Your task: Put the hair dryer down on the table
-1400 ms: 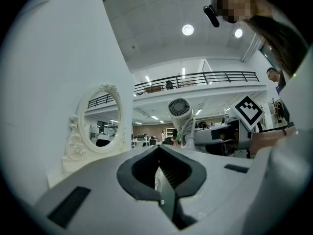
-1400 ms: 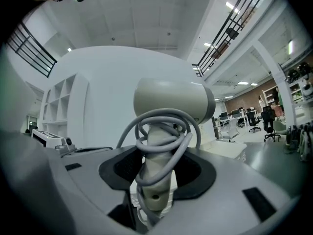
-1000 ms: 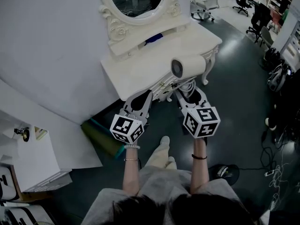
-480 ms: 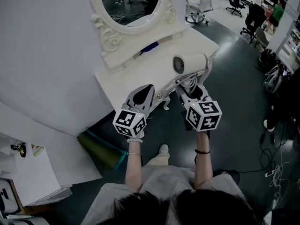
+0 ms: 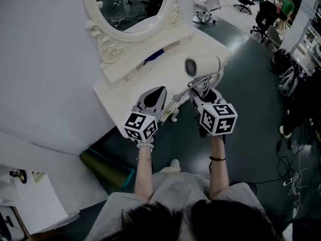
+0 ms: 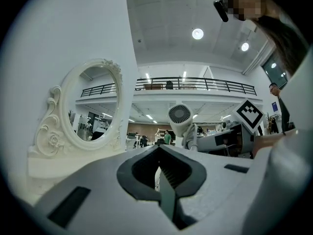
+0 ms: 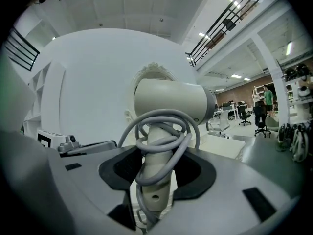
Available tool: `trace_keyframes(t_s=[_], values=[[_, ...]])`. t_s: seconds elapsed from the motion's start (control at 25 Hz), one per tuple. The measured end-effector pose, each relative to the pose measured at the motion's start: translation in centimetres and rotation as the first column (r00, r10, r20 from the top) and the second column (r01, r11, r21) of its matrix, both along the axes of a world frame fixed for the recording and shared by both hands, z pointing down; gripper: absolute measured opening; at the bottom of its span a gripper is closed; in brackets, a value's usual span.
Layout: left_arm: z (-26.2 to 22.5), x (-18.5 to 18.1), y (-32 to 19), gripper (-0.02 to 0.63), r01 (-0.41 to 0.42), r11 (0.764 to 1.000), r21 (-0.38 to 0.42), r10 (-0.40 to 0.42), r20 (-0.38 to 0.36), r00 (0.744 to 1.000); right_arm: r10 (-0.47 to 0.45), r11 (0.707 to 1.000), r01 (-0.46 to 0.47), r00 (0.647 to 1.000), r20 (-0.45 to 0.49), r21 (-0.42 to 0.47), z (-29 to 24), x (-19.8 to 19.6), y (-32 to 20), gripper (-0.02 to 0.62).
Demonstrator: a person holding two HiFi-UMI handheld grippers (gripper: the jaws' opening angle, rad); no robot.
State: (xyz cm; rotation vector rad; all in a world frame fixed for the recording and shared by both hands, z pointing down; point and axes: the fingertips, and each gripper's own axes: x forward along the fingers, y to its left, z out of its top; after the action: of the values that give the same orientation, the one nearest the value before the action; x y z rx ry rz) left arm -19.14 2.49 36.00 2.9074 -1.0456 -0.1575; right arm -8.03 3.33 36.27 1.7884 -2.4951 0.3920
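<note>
Item: hair dryer (image 5: 201, 66), cord (image 7: 161, 131) wound round its handle. I am pinching that handle in the right tongs (image 7: 155, 180), holding the dryer upright above the table (image 5: 150, 82) (front edge, seemingly not touching). The left tongs (image 6: 160, 180) are idling, pressed together, empty. Status: carrying done; lowering and releasing remaining.

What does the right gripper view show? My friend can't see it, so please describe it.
The right gripper is shut on the handle of a white hair dryer, held upright with its grey cord looped round the handle. Behind it are an ornate mirror and a white table.
</note>
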Motion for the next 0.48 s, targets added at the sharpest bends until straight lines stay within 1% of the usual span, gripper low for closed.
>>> trace_keyframes(t_s=[0.24, 0.36, 0.48], values=[[0.6, 1.3, -2.8, 0.005, -0.048, 0.999, -0.013, 0.048, -0.018, 0.999, 0.03, 0.999, -0.03, 1.0, 0.001, -0.015, 0.9, 0.7, -2.6, 0.189], [1.2, 1.9, -4.1, 0.005, -0.061, 0.998, -0.025, 0.061, -0.01, 0.998, 0.041, 0.999, -0.041, 0.999, 0.005, -0.024, 1.2, 1.4, -3.9, 0.189], [1.2, 2.7, -5.0, 0.005, -0.067, 0.997, -0.031, 0.067, -0.019, 0.998, 0.052, 0.998, -0.051, 0.999, 0.009, -0.031, 1.5, 2.4, -4.9, 0.189]])
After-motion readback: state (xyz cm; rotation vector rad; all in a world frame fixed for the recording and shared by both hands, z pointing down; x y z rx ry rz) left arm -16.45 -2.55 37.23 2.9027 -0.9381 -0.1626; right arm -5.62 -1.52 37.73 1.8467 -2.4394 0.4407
